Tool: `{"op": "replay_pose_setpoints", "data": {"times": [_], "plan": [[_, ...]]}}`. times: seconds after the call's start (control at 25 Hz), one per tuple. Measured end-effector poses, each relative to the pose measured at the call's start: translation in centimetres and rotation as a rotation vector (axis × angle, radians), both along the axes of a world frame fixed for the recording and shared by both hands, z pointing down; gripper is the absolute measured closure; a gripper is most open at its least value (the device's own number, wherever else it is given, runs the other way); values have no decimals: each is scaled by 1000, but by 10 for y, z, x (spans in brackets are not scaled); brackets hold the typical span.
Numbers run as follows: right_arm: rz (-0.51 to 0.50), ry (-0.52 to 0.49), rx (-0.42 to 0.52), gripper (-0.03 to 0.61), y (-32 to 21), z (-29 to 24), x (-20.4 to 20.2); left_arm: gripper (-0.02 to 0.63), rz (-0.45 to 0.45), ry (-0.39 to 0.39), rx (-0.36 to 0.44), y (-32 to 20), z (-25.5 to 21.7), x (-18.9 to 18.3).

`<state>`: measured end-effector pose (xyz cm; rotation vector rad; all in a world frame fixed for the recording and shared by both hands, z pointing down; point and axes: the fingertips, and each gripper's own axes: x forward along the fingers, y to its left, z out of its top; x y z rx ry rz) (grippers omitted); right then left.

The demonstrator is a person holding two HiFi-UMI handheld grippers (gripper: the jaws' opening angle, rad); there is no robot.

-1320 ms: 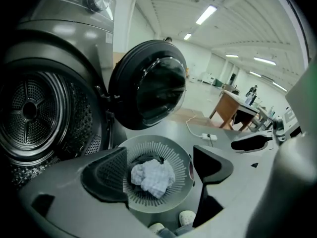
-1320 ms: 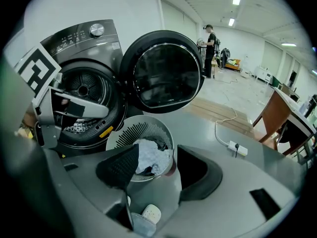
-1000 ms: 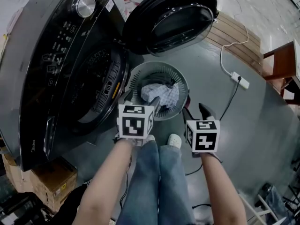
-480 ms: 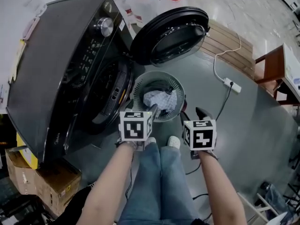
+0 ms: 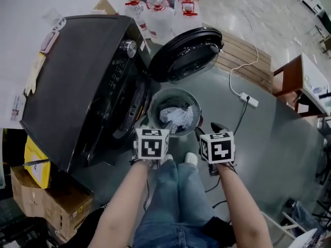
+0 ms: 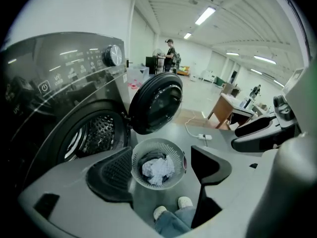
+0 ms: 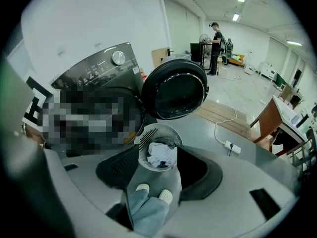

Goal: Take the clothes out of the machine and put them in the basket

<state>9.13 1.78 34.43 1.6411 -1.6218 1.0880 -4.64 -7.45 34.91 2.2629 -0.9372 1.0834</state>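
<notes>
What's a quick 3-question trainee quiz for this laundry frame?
1. True or false: the basket is empty.
2. What is between the jaws of the left gripper? A) a shirt B) nothing C) a cable
3. Is the door of the machine open or shut?
Key: 1 false, clothes lie in it. 2 B. 3 open.
</notes>
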Motion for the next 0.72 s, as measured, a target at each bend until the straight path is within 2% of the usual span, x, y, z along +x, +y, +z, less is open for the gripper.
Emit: {"op": "replay_pose_setpoints", "data": {"times": [0.16,0.32,0.52,0.72], "plan": [[-10,5,15,336,0,-35,-6,241,-9,48,21,-4,-34,-9],[-31,3,15,336,0,-64,-20,241,-2,50,38,-6,-61,-25],[15,-71,25,336,2,-94,-39,241,-6,74,68,-15,-94,-42],[32,-47,49,336,5,-110,-50,241,39,85,93,-16,-116,-52]]}}
